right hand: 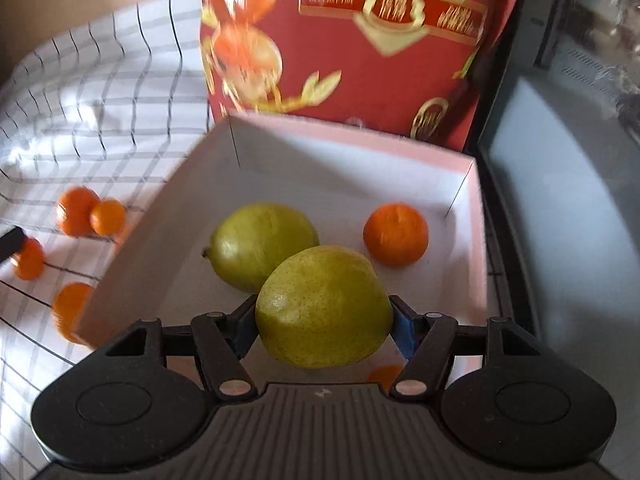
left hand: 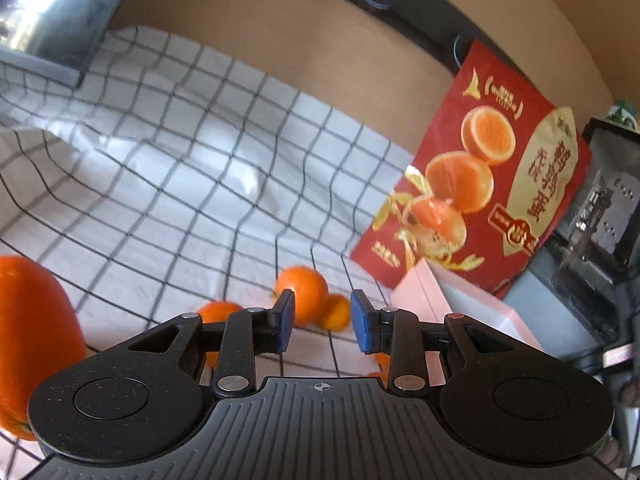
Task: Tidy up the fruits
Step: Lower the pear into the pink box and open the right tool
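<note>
My right tool (right hand: 324, 326) is clamped on a green pear (right hand: 322, 306), one blue pad on each side of its body. The pear lies with its long axis running away from me and up to the left; I cannot make out a stem on it. It hangs just above the near part of a pink box (right hand: 478, 216) with a white inside. Beyond it in the box lies a second pear (right hand: 256, 240), long axis roughly across the view, with a small nub at its left end; the two overlap in the view and I cannot tell whether they touch. A tangerine (right hand: 395, 234) sits apart in the far right corner of the box. A red carton (right hand: 360, 60) printed with oranges stands right behind the box.

My right tool tilts steeply down toward the box.

My left tool (left hand: 322, 326) has its blue pads drawn in to a narrow gap with nothing between them. It points slightly downward over the checked cloth (left hand: 180, 152). Just past its tips lie loose tangerines (left hand: 302, 292) in a small cluster, with the pink box corner to their right. A big orange (left hand: 32, 340) fills the near left edge.
</note>
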`<control>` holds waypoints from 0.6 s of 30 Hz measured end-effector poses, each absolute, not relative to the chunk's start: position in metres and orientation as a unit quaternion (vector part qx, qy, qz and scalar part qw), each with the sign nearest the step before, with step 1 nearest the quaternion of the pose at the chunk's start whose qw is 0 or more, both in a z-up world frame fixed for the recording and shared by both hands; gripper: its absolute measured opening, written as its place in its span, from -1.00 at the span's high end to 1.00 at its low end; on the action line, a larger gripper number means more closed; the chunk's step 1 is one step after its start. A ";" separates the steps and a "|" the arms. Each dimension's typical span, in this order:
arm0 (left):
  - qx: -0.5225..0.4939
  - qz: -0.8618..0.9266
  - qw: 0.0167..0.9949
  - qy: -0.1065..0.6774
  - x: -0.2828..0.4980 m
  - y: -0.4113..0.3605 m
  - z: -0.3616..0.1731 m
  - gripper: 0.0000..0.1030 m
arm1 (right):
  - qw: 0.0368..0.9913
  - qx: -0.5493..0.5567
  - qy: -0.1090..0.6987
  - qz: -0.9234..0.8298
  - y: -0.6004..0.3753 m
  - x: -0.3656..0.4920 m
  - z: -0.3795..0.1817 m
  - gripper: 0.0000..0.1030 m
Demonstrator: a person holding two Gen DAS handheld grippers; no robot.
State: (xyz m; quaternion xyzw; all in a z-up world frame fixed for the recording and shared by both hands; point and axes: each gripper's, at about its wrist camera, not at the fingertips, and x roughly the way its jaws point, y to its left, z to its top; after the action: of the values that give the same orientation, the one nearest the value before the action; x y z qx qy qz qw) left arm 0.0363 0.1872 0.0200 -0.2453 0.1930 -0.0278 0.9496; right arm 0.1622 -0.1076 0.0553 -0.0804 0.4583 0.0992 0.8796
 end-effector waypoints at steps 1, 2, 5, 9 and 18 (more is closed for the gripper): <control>-0.245 -0.018 0.952 0.184 0.031 0.189 0.021 0.34 | 0.877 -0.091 0.462 0.093 -0.104 0.164 0.052 -0.29; -0.245 -0.005 0.954 0.172 0.025 0.191 0.023 0.34 | 0.876 -0.105 0.463 0.087 -0.101 0.165 0.048 -0.29; -0.260 0.030 0.954 0.147 0.017 0.204 0.025 0.34 | 0.875 -0.124 0.462 0.072 -0.097 0.166 0.044 -0.29; -0.286 0.042 0.944 0.159 0.019 0.218 0.019 0.34 | 0.870 -0.122 0.472 0.071 -0.099 0.166 0.046 -0.31; -0.235 0.037 0.952 0.192 0.030 0.201 0.013 0.34 | 0.886 -0.093 0.446 0.086 -0.107 0.150 0.072 -0.44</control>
State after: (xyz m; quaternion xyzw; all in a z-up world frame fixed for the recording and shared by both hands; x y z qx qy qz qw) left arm 0.0302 0.2011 0.0127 -0.2351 0.1921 0.0372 0.9521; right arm 0.1505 -0.1073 0.0720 -0.0928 0.4456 0.0859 0.8863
